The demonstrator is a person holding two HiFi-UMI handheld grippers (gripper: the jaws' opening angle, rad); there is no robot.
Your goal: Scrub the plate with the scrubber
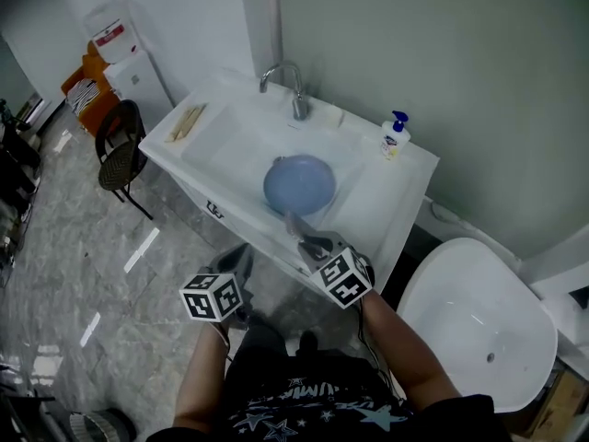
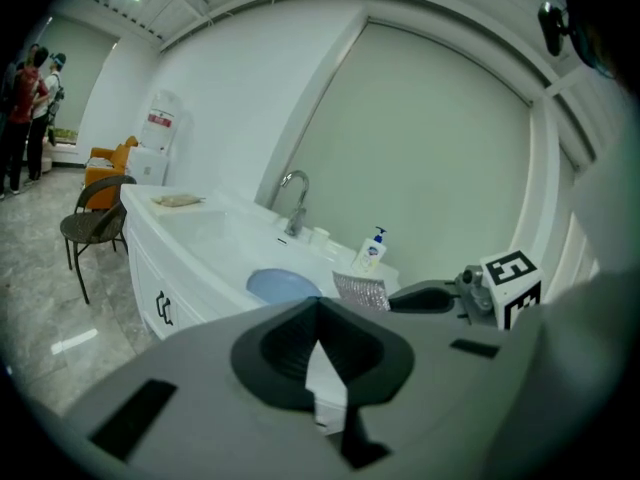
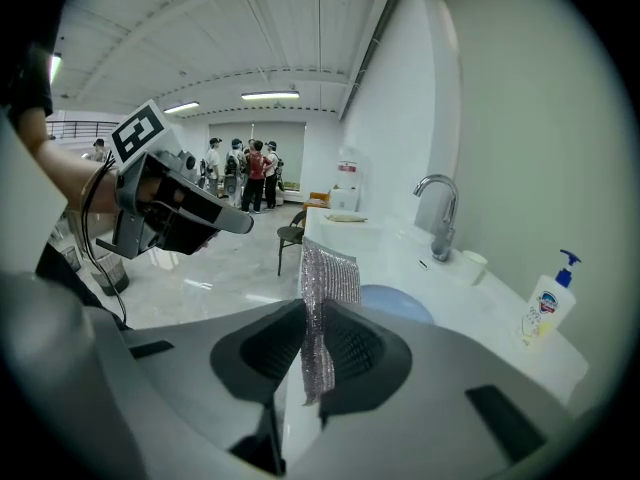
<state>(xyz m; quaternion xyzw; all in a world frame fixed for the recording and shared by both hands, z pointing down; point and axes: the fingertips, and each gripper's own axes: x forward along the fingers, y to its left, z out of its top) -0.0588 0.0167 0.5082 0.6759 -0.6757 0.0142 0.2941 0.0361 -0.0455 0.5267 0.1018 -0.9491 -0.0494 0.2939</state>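
A round blue plate [image 1: 299, 184] lies in the white sink basin [image 1: 230, 132] below the faucet [image 1: 293, 86]. My right gripper [image 1: 310, 243] hovers at the counter's front edge, just short of the plate, shut on a silver mesh scrubber [image 1: 295, 226]. In the right gripper view the scrubber [image 3: 326, 283] stands upright between the jaws [image 3: 312, 343], with the plate [image 3: 402, 303] beyond it. My left gripper [image 1: 241, 254] is shut and holds nothing, in front of the counter and left of the right one. Its own view shows the closed jaws [image 2: 318, 343], the plate [image 2: 283, 285] and the scrubber [image 2: 360, 290].
A soap pump bottle [image 1: 396, 136] stands at the counter's right end and a wooden item [image 1: 184, 122] lies at its left end. A dark chair [image 1: 120, 150] and a water dispenser [image 1: 129, 63] are to the left, a white tub-like fixture [image 1: 474, 320] to the right. People stand far off [image 3: 250, 173].
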